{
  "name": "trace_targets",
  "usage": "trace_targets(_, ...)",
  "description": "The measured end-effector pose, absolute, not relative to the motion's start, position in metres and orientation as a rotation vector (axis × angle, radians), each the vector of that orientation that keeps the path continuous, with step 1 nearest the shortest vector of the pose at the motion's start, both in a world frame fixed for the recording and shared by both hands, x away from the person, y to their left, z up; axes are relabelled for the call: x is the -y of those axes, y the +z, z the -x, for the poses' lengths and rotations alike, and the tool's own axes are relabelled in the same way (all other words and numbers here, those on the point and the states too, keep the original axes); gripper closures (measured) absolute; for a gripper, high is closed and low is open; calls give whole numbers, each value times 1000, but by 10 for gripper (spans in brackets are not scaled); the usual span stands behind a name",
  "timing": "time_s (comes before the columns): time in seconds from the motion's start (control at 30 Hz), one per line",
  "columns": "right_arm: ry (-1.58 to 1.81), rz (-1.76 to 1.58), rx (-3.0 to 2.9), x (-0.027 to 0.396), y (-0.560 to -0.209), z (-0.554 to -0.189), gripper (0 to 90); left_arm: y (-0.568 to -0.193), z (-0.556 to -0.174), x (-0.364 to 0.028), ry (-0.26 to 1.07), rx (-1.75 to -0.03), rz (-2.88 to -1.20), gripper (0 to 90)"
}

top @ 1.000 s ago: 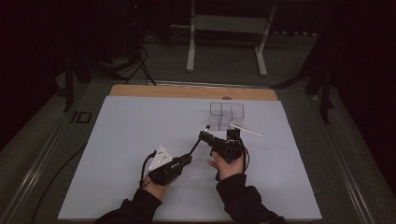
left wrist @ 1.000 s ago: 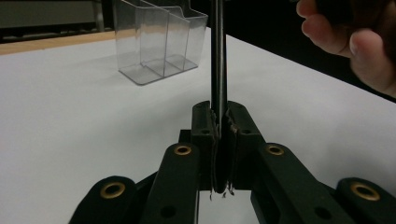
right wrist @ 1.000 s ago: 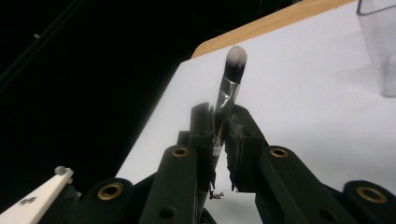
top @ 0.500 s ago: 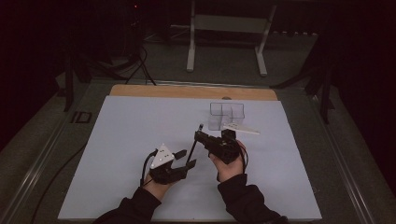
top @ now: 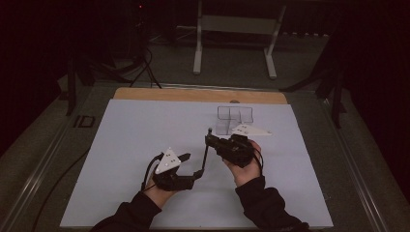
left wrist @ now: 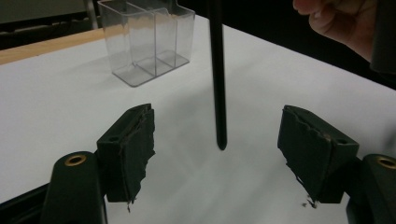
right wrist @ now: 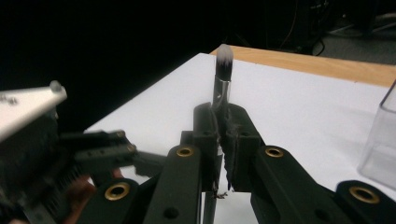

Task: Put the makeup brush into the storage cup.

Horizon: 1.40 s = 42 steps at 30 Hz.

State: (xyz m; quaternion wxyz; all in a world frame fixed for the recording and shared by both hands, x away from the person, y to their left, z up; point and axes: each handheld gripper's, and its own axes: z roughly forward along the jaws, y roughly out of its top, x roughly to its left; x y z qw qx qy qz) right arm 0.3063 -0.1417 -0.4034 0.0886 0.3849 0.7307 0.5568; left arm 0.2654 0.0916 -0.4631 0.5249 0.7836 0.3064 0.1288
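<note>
A clear plastic organizer (top: 234, 118) with upright dividers stands on the far part of the tabletop (top: 125, 145); its compartments look empty in the left gripper view (left wrist: 149, 39). The tabletop is covered by a smooth white sheet, with a strip of bare wood (top: 193, 94) along its far edge, and the room around it is dark, with a pale metal stand (top: 234, 43) on the floor behind. The right gripper (right wrist: 219, 128) is clamped tight on a makeup brush (right wrist: 223, 70), a thin black handle with a shiny metal collar and a soft white-tipped tuft, held above the sheet just in front of the organizer. The handle's rounded end (left wrist: 220, 140) hangs between the jaws of the left gripper (left wrist: 217, 149), which have just been opening and now stand wide, their worn black pads (left wrist: 137, 144) clear of it.
</note>
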Motion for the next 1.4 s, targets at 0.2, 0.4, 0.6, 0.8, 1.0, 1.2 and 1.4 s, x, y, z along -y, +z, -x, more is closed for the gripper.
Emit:
trace_targets(0.2,1600,-1064,-2206,149,-402,-306,844,-460,-265,-96,307,-732,-1876,193)
trace_targets(0.4,1562,-1026,-2202,162,-399,-306,844,-463,-264,-99,277,-731,-1844,98)
trace_targets(0.6,1538,-995,-2169,178,-393,-306,844,-469,-262,-102,242,-700,-1829,38)
trace_targets(0.8,1497,-929,-2130,193,-382,-304,843,-474,-261,-102,256,-673,-1846,30)
trace_targets(1.0,1494,-911,-2077,205,-369,-308,843,-476,-261,-102,263,-671,-1831,31)
trace_targets(1.2,1501,-908,-2013,214,-354,-316,843,-477,-261,-102,261,-666,-1823,31)
trace_targets(1.4,1480,-911,-1952,221,-342,-326,843,-478,-261,-102,264,-665,-1825,30)
